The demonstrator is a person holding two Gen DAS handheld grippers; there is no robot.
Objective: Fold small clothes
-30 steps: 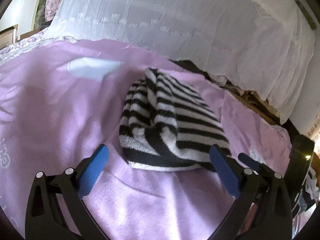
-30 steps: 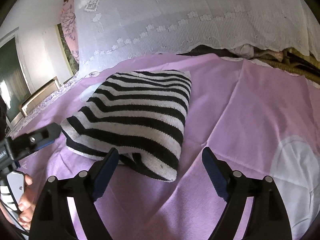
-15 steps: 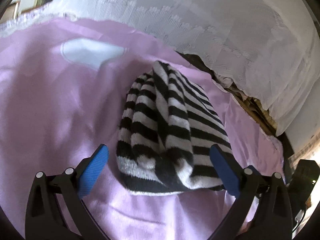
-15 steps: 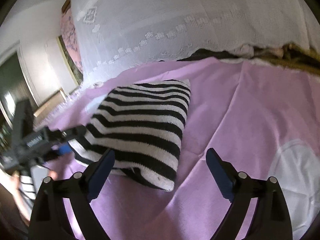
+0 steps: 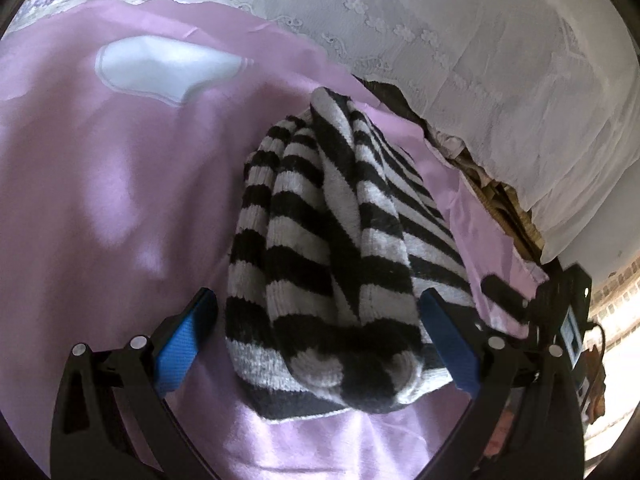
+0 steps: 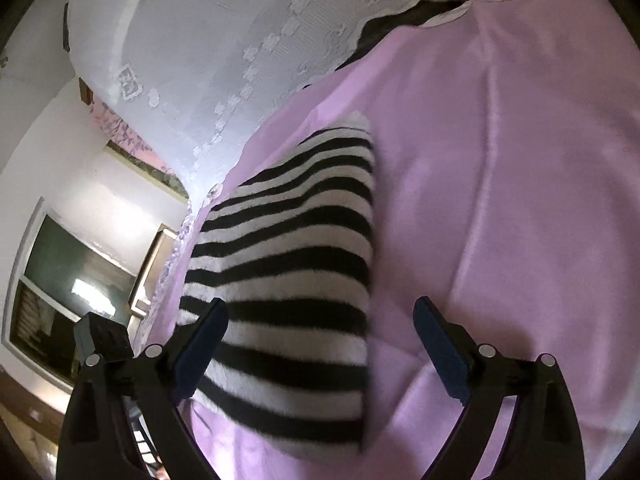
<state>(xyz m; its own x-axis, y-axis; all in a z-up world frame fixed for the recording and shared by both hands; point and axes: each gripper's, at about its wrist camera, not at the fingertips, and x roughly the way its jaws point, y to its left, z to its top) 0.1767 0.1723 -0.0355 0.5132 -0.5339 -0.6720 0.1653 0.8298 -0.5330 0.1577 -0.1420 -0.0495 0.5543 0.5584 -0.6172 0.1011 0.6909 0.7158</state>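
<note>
L gripper (image 5: 318,334) spread wide, blue pads either side of the folded striped knit (image 5: 340,248), not pinching. R gripper (image 6: 320,344) also spread, tilted, over the knit's edge. Knit lies on pink sheet (image 5: 100,200) w/ white lace cover (image 5: 460,40) behind.

The right gripper (image 6: 320,344), jaws spread wide, hovers over a folded striped garment (image 6: 288,280) on pink sheet (image 6: 500,160).

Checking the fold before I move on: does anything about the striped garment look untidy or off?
The striped garment is bunched at its near end into uneven humps rather than lying flat on the pink sheet. Nothing looks torn or spilled.
</note>
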